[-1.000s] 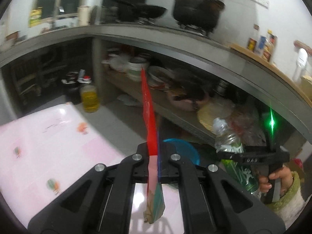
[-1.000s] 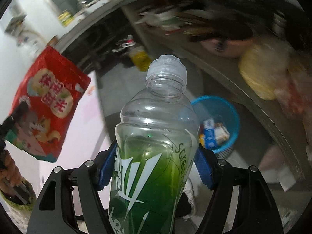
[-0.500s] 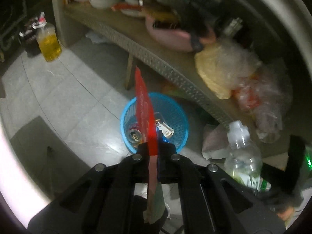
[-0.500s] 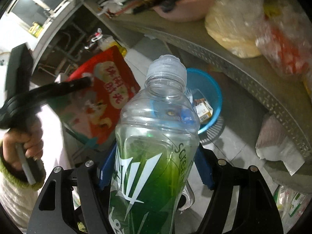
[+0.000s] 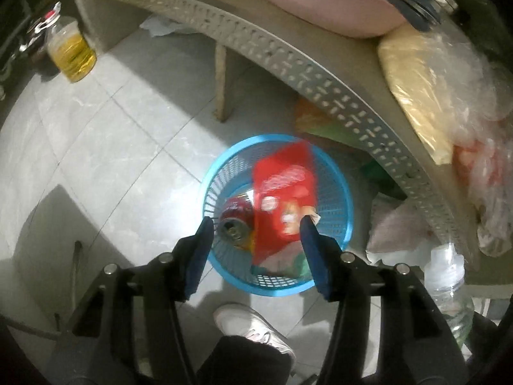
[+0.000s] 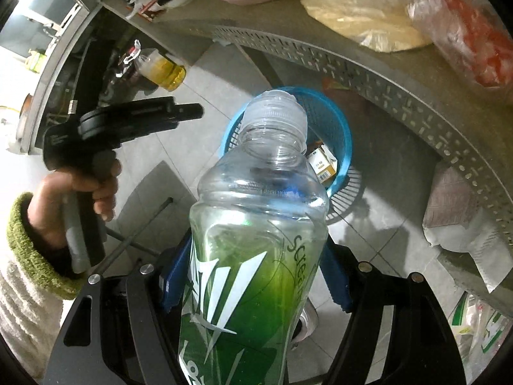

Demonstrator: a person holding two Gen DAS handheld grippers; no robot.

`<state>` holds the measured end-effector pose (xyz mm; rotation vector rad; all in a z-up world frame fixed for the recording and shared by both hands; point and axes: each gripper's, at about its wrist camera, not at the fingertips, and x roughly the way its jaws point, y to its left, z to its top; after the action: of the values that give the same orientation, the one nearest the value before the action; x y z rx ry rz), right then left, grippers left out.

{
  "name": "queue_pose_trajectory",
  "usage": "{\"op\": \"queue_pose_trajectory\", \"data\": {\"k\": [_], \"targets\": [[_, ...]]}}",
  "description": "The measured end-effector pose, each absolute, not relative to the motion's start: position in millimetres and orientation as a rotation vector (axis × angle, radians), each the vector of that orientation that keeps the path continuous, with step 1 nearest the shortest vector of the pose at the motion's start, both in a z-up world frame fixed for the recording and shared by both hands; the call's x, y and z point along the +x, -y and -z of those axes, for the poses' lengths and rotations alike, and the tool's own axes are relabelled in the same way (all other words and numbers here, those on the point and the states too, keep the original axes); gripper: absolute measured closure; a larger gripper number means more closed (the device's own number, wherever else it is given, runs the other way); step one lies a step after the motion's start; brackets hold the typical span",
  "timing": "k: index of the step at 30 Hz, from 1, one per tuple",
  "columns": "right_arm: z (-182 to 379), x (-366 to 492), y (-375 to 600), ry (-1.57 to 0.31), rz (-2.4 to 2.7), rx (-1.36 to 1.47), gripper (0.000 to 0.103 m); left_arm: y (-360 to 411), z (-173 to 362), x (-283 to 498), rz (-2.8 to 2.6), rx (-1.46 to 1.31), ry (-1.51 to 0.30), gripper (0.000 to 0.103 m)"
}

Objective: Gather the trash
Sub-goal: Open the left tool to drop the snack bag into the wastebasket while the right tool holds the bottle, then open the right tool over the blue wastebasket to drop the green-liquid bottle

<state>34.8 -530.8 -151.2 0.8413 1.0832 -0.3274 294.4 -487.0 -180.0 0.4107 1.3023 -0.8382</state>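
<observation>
Kitchen floor of pale grey tiles (image 5: 105, 147), seen from above through two fisheye wrist cameras.

Left wrist view, left to right: clear jug of yellow oil (image 5: 72, 53) standing on the tiles near the far left edge of the floor, beside dark containers. Perforated grey shelf edge (image 5: 323, 80) curving from top left down to the right, carrying a pink basin (image 5: 320, 3) and a plastic bag of pale yellow contents (image 5: 426, 83). Below the shelf, on the tiles, a round blue mesh wastebasket (image 5: 344, 202). Inside it, a crushed red drink can (image 5: 235, 221) at its left side, and a red snack packet (image 5: 282, 189), blurred, free of the pads and lying in or dropping into the basket mouth. Left gripper (image 5: 256, 237) pointing steeply down above the basket's near rim, jaws just now parting and spread wide, blue pads (image 5: 200, 247) touching nothing. White shoe (image 5: 253, 330) on the tiles just below the basket. At the right edge, top of a clear bottle.

Right wrist view, left to right: hand (image 6: 77, 199) with a green knit cuff clasping the black handle of the other gripper. Right gripper (image 6: 253, 272) pinching a clear plastic bottle with a green label (image 6: 253, 256), upright between blue pads pressed on both its sides, cap on. Behind the bottle's neck, the blue basket, with a small carton (image 6: 323, 163) visible inside. White crumpled bag (image 6: 461, 224) under the shelf at right.
</observation>
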Motion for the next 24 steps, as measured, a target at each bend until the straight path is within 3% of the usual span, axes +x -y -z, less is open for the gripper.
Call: {"op": "queue_pose_trajectory", "data": {"k": [11, 17, 24], "targets": [[180.5, 96.9, 537.6, -1.132, 0.285, 0.816, 0.033, 420.5, 86.6, 299.8, 0.841, 0.338, -1.171, 0.047], [204.4, 181.4, 546.3, -1.211, 0.293, 0.755, 0.033, 322.5, 7.4, 273.9, 0.834, 0.258, -1.014, 0.041], [278.6, 256.9, 558.4, -1.407, 0.377, 0.655, 0.032, 208.2, -24.1, 220.1, 0.742, 0.162, -0.941, 0.031]]}}
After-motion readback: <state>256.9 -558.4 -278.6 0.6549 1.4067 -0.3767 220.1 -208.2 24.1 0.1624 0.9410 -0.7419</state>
